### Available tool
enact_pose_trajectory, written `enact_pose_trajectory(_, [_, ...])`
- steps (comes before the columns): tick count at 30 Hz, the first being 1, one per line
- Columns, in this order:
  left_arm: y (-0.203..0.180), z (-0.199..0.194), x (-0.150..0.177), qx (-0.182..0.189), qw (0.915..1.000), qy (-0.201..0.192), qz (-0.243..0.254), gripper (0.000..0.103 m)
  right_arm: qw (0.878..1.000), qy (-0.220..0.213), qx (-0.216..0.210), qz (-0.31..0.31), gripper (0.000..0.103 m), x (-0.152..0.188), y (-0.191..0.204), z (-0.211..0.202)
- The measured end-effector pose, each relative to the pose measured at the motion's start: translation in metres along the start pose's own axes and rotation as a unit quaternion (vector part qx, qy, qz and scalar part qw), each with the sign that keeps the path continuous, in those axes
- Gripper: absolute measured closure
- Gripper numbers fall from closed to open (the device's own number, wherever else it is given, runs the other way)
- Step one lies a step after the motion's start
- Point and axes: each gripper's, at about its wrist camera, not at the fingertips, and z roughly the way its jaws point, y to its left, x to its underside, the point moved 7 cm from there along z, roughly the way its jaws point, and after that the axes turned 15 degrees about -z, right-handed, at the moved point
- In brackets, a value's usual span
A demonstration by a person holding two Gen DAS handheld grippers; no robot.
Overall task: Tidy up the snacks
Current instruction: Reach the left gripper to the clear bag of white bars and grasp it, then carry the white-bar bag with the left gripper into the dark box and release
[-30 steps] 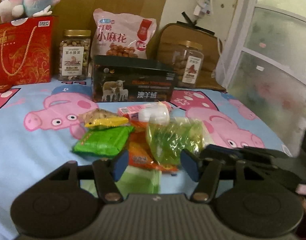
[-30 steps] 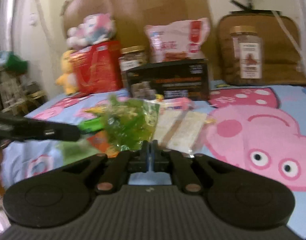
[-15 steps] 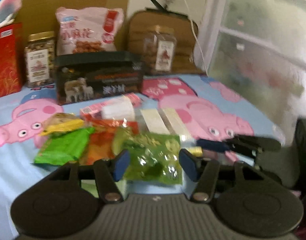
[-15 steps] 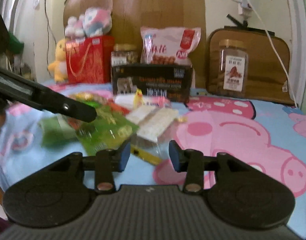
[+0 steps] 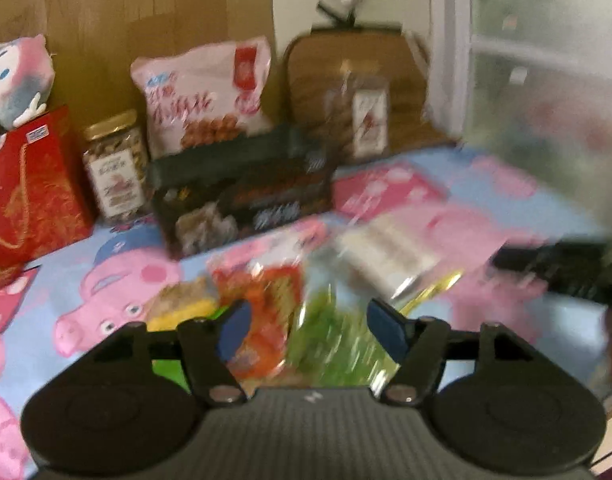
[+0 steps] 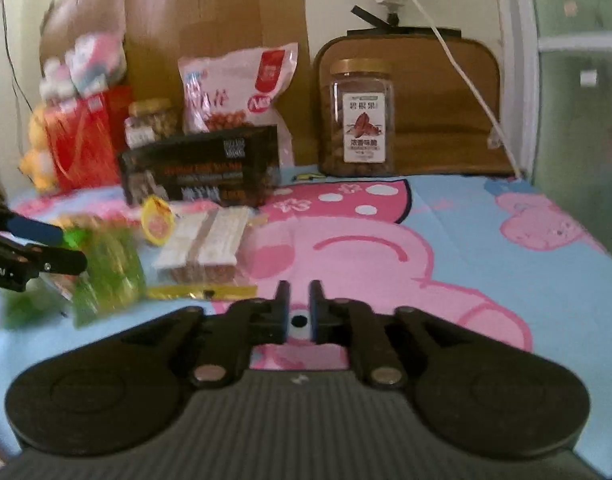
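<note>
A heap of small snack packets lies on the pig-print cloth. In the left wrist view my left gripper (image 5: 308, 328) is open, low over a green packet (image 5: 338, 344) and an orange-red packet (image 5: 265, 312); the view is blurred. A clear pack of pale wafers (image 6: 207, 242) lies beside a yellow-wrapped sweet (image 6: 157, 222) and the green packet (image 6: 109, 268). My right gripper (image 6: 298, 312) is nearly shut and empty, over bare cloth right of the heap. It also shows in the left wrist view (image 5: 562, 268).
At the back stand a black box (image 6: 201, 172), a pink snack bag (image 6: 237, 84), a nut jar (image 6: 362, 116), a second jar (image 5: 115, 164), a red gift bag (image 5: 25, 184) with a plush toy (image 5: 15, 80), and a brown bag (image 6: 438, 100). A window is on the right.
My right gripper opened, let go of the green packet, drew back to the right and closed to a narrow gap. My left gripper moved forward over the heap, still open.
</note>
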Motion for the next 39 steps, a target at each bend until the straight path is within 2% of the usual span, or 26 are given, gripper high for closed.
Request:
enact_pose_trajectory(1, [-0.004, -0.001, -0.009, 0.026, 0.9995, 0.003, -0.021, 0.035, 1.000, -0.001, -0.026, 0.017, 0.064, -0.003, -0.002, 0.000])
enact_pose_trajectory(4, [-0.020, 0.022, -0.029, 0.073, 0.9945, 0.045, -0.061, 0.034, 0.992, 0.007, -0.095, 0.077, 0.058, -0.011, -0.003, 0.012])
enact_pose_trajectory(5, [-0.025, 0.035, -0.032, 0.078, 0.9931, 0.058, -0.066, 0.034, 0.988, 0.019, -0.113, 0.100, 0.058, -0.013, -0.004, 0.021])
enact_pose_trajectory(8, [-0.026, 0.071, -0.034, 0.052, 0.9915, 0.087, -0.081, 0.034, 0.974, 0.051, -0.147, 0.162, 0.058, -0.010, -0.012, 0.041])
enact_pose_trajectory(13, [-0.017, 0.117, -0.018, 0.085, 0.9663, 0.174, -0.170, 0.037, 0.950, 0.084, -0.198, 0.227, 0.057, 0.007, -0.017, 0.048])
enact_pose_trajectory(14, [-0.016, 0.120, -0.014, 0.090, 0.9640, 0.175, -0.179, 0.038, 0.946, 0.082, -0.209, 0.234, 0.057, 0.007, -0.017, 0.051])
enact_pose_trajectory(17, [-0.017, 0.124, -0.016, 0.085, 0.9660, 0.162, -0.183, 0.045, 0.941, 0.084, -0.232, 0.230, 0.058, 0.002, -0.002, 0.065])
enact_pose_trajectory(19, [-0.015, 0.124, -0.019, 0.076, 0.9678, 0.153, -0.184, 0.047, 0.945, 0.076, -0.224, 0.224, 0.060, -0.002, 0.002, 0.071])
enact_pose_trajectory(21, [-0.013, 0.120, -0.021, 0.073, 0.9676, 0.150, -0.189, 0.049, 0.952, 0.073, -0.211, 0.209, 0.070, -0.004, 0.001, 0.075])
enact_pose_trajectory(24, [-0.019, 0.102, -0.031, 0.082, 0.9736, 0.126, -0.172, 0.050, 0.951, 0.062, -0.222, 0.204, 0.087, -0.004, 0.001, 0.066])
enact_pose_trajectory(27, [-0.030, 0.083, -0.048, 0.101, 0.9799, 0.090, -0.147, 0.050, 0.962, 0.025, -0.218, 0.165, 0.089, -0.020, 0.005, 0.045])
enact_pose_trajectory(30, [-0.031, 0.073, -0.074, 0.108, 0.9825, 0.051, -0.143, 0.050, 0.967, -0.016, -0.213, 0.136, 0.090, -0.052, 0.011, 0.034])
enact_pose_trajectory(34, [-0.014, 0.070, -0.113, 0.112, 0.9796, 0.019, -0.166, 0.050, 0.971, -0.053, -0.206, 0.105, 0.090, -0.092, 0.014, 0.047])
enact_pose_trajectory(39, [0.008, 0.075, -0.157, 0.099, 0.9815, -0.020, -0.163, 0.050, 0.973, -0.090, -0.203, 0.066, 0.090, -0.133, 0.026, 0.072])
